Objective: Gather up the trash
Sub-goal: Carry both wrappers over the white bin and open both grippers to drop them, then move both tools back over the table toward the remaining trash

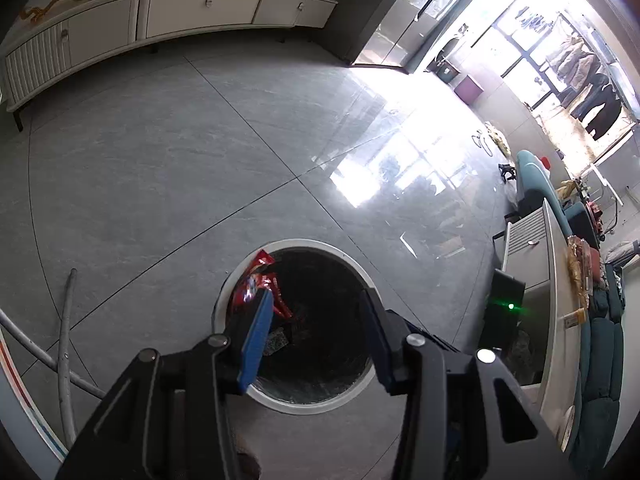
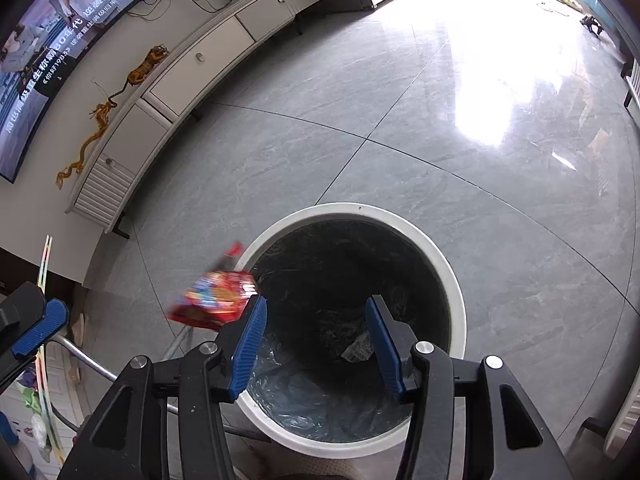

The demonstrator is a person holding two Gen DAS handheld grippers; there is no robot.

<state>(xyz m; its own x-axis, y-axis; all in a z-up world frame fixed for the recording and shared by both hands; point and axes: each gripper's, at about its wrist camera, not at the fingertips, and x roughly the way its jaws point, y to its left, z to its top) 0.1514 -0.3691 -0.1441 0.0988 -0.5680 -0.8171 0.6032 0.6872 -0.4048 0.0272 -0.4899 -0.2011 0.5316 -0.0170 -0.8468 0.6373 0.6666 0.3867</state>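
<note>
Both grippers hang open over a round white-rimmed trash bin [image 2: 456, 320] lined with a dark plastic bag, on a glossy grey tiled floor [image 1: 160, 180].

The left gripper [image 1: 316, 328] and right gripper [image 2: 316, 340] each show blue pads spread wide, gripping nothing. A crinkled red snack wrapper [image 2: 212, 298], blurred, is at the bin's left rim just beyond the right gripper's left finger; whether it touches the rim cannot be told. A long white low cabinet [image 1: 160, 12] lines the far wall beneath a television screen [image 2: 48, 40]; sunlight glares off the tiles.
</note>
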